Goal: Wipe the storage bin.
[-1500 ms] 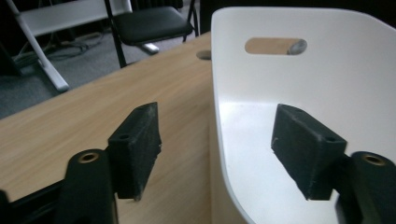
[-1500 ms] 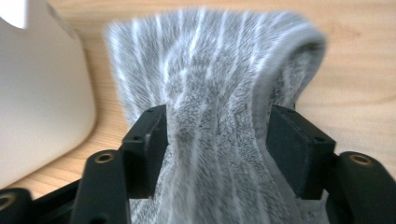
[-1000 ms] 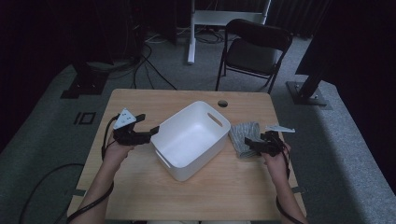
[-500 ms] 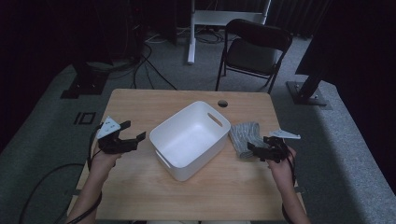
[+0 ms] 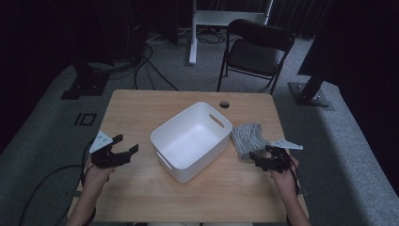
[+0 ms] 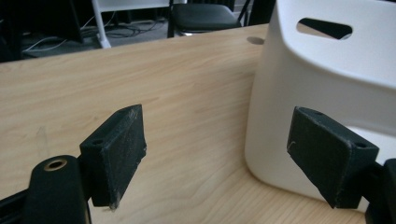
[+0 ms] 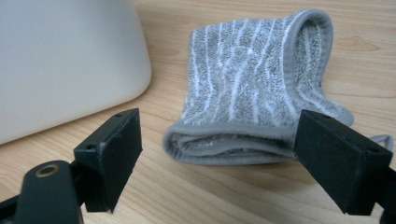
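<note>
A white plastic basket [image 5: 192, 141] with handle slots sits in the middle of the wooden table [image 5: 141, 108]; it is empty inside. A folded grey towel with thin white stripes [image 5: 248, 137] lies just right of it. My right gripper [image 5: 257, 159] hovers at the towel's near edge, open, with the folded towel [image 7: 254, 88] just ahead of its jaws and nothing between them. My left gripper [image 5: 126, 150] is at the table's left edge, open and empty. It points toward the basket wall [image 6: 322, 79].
A round cable hole [image 5: 224, 104] is in the table behind the basket. A black folding chair [image 5: 256, 49] and a white desk frame [image 5: 221, 19] stand beyond the table. Cables run over the grey carpet at left.
My left gripper has drawn back from the basket's left side to the table's left edge and sunk a little. My right gripper has slid slightly toward me along the towel's near edge.
</note>
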